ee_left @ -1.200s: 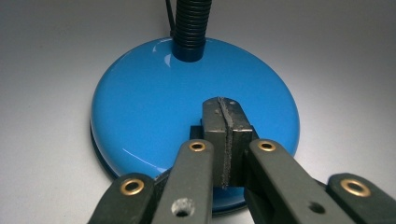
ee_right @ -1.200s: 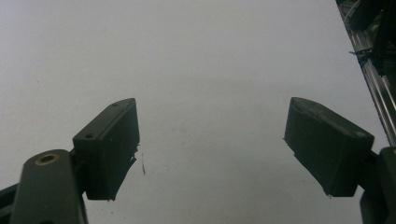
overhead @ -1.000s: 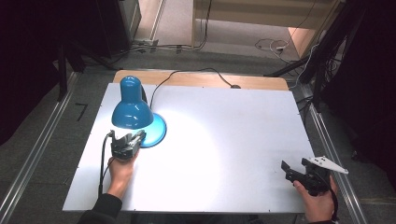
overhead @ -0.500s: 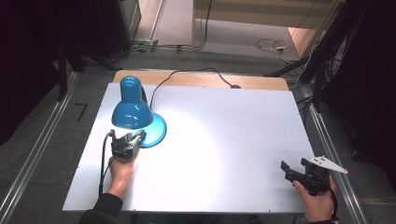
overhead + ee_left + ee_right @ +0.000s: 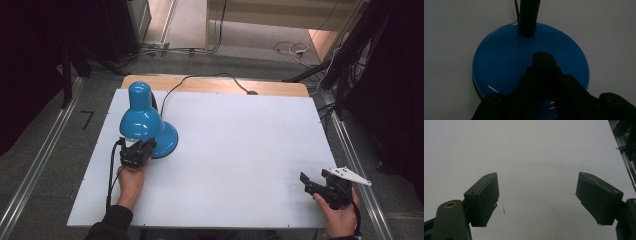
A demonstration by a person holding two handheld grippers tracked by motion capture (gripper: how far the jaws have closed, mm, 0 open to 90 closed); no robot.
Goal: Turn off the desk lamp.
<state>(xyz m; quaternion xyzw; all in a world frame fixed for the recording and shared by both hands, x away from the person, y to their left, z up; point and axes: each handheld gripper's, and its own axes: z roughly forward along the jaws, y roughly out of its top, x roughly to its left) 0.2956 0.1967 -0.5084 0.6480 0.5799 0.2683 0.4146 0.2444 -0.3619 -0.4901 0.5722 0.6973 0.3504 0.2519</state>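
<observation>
Left tongs (image 5: 136, 152) rest closed on the near rim of the blue lamp's round base (image 5: 506, 57), its black neck rising straight ahead. Right tongs (image 5: 320, 186) sit wide open and empty, well apart at the bench's (image 5: 240, 150) right corner.

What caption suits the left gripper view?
Left gripper, jaws shut, poised over the blue lamp base below its black gooseneck.

Looking like a lab test cell: white board (image 5: 240, 150) sitting on a wooden table (image 5: 210, 84), aluminium rails (image 5: 35, 165) running along both sides, black curtains (image 5: 30, 60) hanging around, cables (image 5: 200, 50) trailing over grey carpet (no home clutter).
</observation>
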